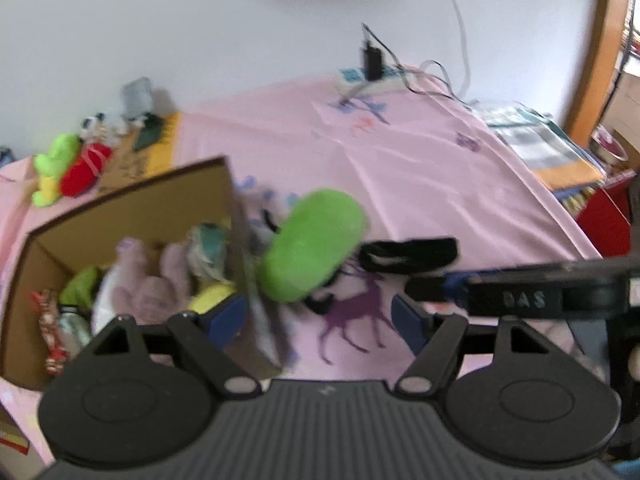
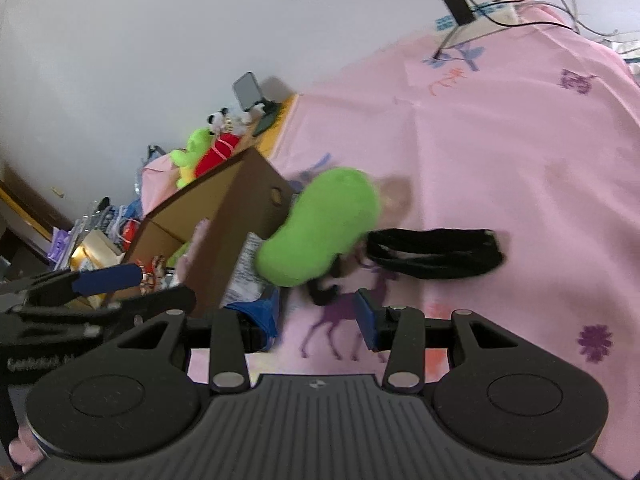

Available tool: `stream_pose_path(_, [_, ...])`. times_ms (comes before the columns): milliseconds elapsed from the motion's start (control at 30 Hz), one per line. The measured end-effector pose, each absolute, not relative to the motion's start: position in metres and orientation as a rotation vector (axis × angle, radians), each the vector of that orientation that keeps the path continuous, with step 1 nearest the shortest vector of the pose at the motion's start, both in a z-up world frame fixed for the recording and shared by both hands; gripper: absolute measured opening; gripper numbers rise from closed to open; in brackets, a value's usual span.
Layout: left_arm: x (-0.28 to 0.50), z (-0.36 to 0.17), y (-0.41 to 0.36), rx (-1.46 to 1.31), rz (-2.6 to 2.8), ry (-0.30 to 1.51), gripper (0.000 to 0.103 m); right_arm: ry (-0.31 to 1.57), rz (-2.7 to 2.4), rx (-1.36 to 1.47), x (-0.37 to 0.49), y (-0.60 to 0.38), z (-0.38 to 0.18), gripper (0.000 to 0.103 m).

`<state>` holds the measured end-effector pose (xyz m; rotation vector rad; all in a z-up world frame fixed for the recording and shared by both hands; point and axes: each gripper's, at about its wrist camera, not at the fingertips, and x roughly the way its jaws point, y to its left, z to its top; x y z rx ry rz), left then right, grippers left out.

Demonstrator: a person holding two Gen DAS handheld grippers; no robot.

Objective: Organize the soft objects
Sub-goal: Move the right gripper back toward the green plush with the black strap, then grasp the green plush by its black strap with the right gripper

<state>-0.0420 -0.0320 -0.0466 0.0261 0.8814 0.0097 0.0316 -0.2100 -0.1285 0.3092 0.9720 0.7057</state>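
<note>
1. At the far left edge of the pink bedsheet (image 1: 420, 168), a lime plush (image 1: 50, 168) and a red plush (image 1: 86, 170) lie touching, with a small black-and-white toy (image 2: 218, 119) just behind them near the wall.
2. The open cardboard box (image 1: 132, 204) sits toward the bed's left side, already packed with soft things: a mauve plush (image 1: 148, 280), a teal-and-white one (image 1: 208, 248), a yellow piece (image 1: 210, 296) and a red-and-white patterned item (image 1: 50, 328) against its left wall.
3. My left hand-held gripper (image 1: 316, 320) hangs with its blue-padded jaws spread wide and nothing between them; its left finger is over the box, its right finger over the sheet.
4. The big green plush (image 1: 310, 244) rests on the sheet just outside the box's right wall, leaning against it, blurred in both views.
5. A purple deer print (image 1: 352, 312) lies beneath the green plush, on the near side.
6. My right hand-held gripper (image 2: 316, 318) is likewise wide open and empty, near the green plush but apart from it.
7. A black strap (image 2: 434, 254) lies flat just right of the green plush.
8. At the far edge, a power strip (image 1: 376, 80) with a black charger (image 1: 371, 60) plugged in trails cables.
</note>
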Motion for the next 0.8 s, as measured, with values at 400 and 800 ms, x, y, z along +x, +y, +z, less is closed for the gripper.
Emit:
stream_pose_path(400, [-0.022, -0.112, -0.067, 0.047, -0.085, 1.023, 0.074, 0.952, 0.602, 0.255, 0.069, -0.238, -0.141, 0.027])
stream_pose_path(800, [-0.004, -0.134, -0.066, 0.069, -0.055, 1.1, 0.074, 1.017, 0.545, 0.195, 0.112, -0.225, -0.173, 0.027])
